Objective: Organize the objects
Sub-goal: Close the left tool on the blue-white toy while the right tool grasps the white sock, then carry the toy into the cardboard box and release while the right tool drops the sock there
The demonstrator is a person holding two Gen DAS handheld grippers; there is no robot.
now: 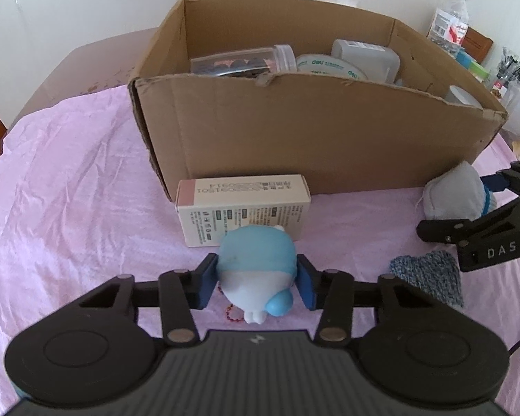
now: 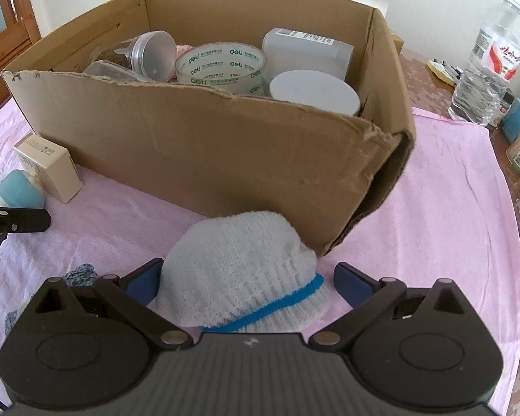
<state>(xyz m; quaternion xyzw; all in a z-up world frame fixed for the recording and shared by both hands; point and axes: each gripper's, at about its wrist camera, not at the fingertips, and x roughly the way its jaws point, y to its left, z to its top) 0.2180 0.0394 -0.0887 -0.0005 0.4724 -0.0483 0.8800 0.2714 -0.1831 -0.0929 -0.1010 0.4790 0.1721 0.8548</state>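
Note:
A blue and white squishy toy rests on the pink cloth, and my left gripper is shut on it, one blue pad pressed to each side. The same toy shows at the left edge of the right wrist view. My right gripper stands open around a white knitted sock with a blue stripe; there is a gap at the right pad. In the left wrist view, that sock lies at the far right. The open cardboard box stands just behind both.
A small cream carton lies between the toy and the box. A blue-grey knitted piece lies between the grippers. The box holds a tape roll, a clear jar and a white round container. A water bottle stands far right.

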